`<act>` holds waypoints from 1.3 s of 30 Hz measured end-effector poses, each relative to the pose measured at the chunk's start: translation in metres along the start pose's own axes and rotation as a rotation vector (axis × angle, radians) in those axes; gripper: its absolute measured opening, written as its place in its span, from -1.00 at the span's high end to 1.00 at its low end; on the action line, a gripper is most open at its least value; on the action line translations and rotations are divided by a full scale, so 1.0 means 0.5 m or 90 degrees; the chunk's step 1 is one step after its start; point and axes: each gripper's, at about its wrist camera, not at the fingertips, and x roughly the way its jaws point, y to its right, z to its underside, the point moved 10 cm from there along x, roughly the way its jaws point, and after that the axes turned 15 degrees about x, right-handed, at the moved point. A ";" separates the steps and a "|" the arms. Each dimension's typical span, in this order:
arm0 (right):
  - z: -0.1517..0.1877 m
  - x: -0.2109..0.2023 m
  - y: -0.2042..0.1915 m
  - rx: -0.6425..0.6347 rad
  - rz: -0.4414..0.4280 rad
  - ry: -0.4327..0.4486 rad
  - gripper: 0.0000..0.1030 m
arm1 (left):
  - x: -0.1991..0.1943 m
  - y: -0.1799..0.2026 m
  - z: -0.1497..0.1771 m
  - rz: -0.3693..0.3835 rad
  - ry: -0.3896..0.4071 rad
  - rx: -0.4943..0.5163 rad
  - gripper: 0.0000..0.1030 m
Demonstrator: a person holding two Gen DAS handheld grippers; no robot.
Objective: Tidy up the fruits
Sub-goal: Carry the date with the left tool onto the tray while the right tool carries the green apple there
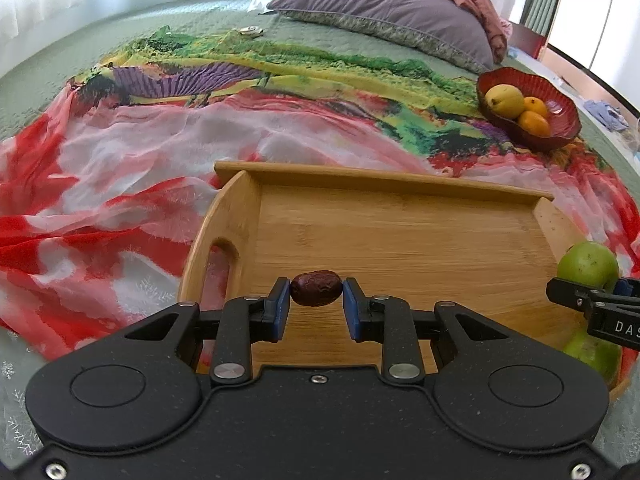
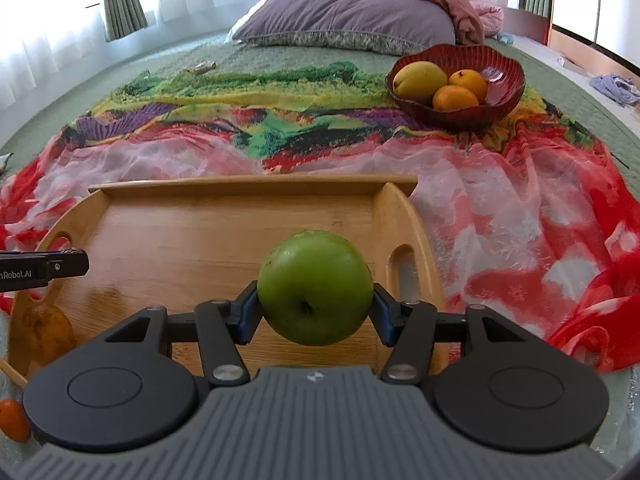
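My left gripper [image 1: 316, 293] is shut on a small, wrinkled, dark red date [image 1: 316, 290], held over the near left part of a bamboo tray [image 1: 400, 232]. A green apple [image 2: 315, 288] sits between the pads of my right gripper [image 2: 315, 300], which is shut on it above the tray's [image 2: 180, 232] near right side. That apple [image 1: 588, 264] also shows at the right edge of the left wrist view. A red ribbed bowl [image 2: 500, 92] at the far right holds a yellow fruit [image 2: 418, 78] and two oranges [image 2: 456, 98].
A second green fruit [image 1: 592, 354] lies at the tray's near right corner. A yellow-brown pear [image 2: 48, 332] lies at its near left, and a small orange [image 2: 14, 420] sits off the tray. A colourful scarf [image 2: 520, 208] covers the green bedspread, with a purple pillow [image 2: 348, 8] behind.
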 end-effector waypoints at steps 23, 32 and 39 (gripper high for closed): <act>0.019 0.043 -0.005 0.004 0.008 -0.031 -0.15 | 0.030 0.004 0.009 -0.006 -0.013 0.014 0.48; 0.023 0.042 -0.008 -0.004 0.007 -0.030 -0.17 | 0.030 0.003 0.009 -0.008 -0.011 0.020 0.47; 0.027 0.035 -0.011 -0.013 0.006 -0.026 -0.38 | 0.017 0.005 0.010 -0.024 -0.003 0.042 0.23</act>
